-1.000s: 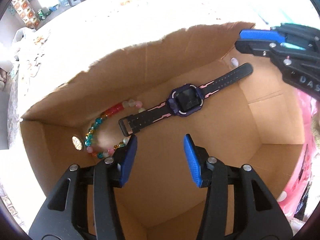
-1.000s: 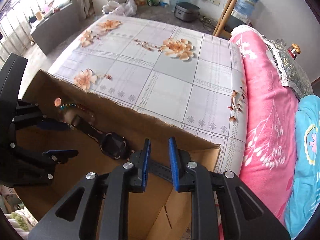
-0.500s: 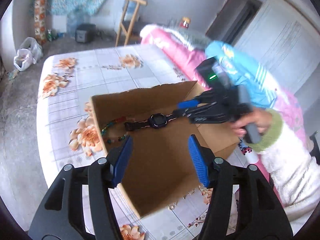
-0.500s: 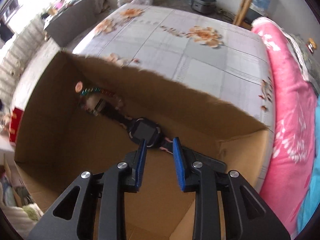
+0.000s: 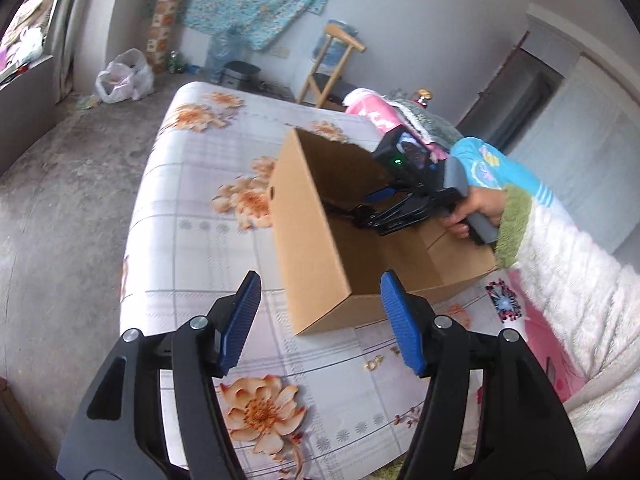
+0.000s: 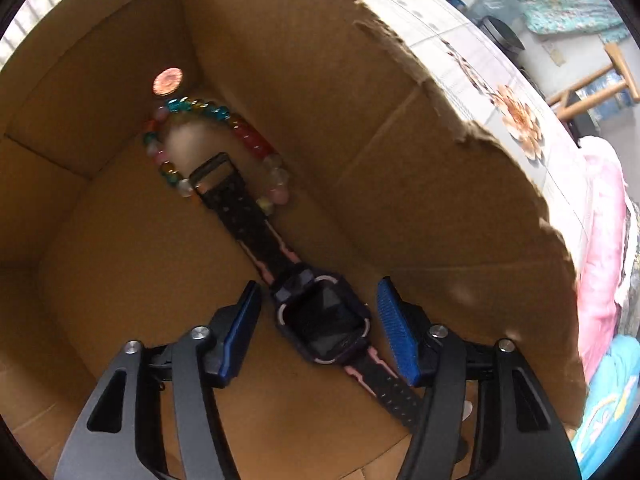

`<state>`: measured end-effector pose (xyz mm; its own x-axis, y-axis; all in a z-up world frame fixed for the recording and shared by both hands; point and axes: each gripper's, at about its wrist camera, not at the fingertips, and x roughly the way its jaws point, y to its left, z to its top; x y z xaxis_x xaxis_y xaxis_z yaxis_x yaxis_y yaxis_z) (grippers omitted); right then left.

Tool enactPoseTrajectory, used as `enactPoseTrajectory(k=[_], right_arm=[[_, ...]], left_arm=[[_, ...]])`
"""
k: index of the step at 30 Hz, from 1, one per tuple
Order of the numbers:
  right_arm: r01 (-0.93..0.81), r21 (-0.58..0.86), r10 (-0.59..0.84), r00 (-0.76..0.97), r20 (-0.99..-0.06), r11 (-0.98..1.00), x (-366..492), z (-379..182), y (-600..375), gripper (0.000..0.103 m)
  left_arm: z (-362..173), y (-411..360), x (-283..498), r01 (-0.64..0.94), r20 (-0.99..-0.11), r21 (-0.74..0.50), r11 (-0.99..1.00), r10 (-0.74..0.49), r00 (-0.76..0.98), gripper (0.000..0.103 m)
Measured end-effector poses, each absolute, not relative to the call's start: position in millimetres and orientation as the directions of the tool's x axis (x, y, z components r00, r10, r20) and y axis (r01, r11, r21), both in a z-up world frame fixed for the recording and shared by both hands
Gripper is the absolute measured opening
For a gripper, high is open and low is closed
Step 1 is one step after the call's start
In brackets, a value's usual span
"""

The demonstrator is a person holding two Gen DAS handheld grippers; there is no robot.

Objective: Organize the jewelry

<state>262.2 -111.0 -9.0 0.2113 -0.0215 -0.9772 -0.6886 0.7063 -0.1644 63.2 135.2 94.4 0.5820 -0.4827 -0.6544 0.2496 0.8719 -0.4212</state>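
Observation:
A black and pink watch (image 6: 324, 320) lies flat on the floor of the cardboard box (image 6: 360, 128). My right gripper (image 6: 320, 312) points down over it. Its jaws are opening, the watch face lies between the blue pads, and neither pad touches it. The strap's far end rests on a coloured bead bracelet (image 6: 248, 140), beside a round copper disc (image 6: 167, 80) in the corner. My left gripper (image 5: 320, 320) hovers outside the box (image 5: 316, 248) over the floral table. Its jaws are opening with nothing between them. From there the right gripper (image 5: 360, 210) shows reaching into the box.
A small gold piece (image 5: 374, 365) lies on the floral tablecloth (image 5: 192, 240) just in front of the box. A person's hand and white fleece sleeve (image 5: 560, 280) come in from the right. Pink bedding (image 6: 600, 240) lies beyond the box. The box rim is torn and jagged.
The left gripper drew back out of the box and rose, widening. The right gripper sank into the box, let go of the watch strap and opened around the watch face.

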Motion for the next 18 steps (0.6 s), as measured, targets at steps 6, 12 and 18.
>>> enactPoseTrajectory(k=[6,12,18], right_arm=[[-0.825,-0.228,-0.030,0.248,-0.968,0.517,228.8,-7.8,-89.8,0.041],[-0.883,-0.410,-0.068,0.406,-0.911,0.226,193.3,-8.5,-62.9,0.030],[-0.858,-0.401,-0.020,0.417,-0.909,0.321,206.3,22.5,-70.0,0.032]], left_arm=[[81.4,148.9,61.5,0.221,-0.646,-0.436,0.873,-0.474,0.598,0.059],[70.4,152.1,69.7,0.209,-0.638,-0.457,0.865,-0.483,0.600,0.059],[64.9,149.5,72.5,0.207,-0.642,-0.453,0.867,-0.479,0.599,0.059]])
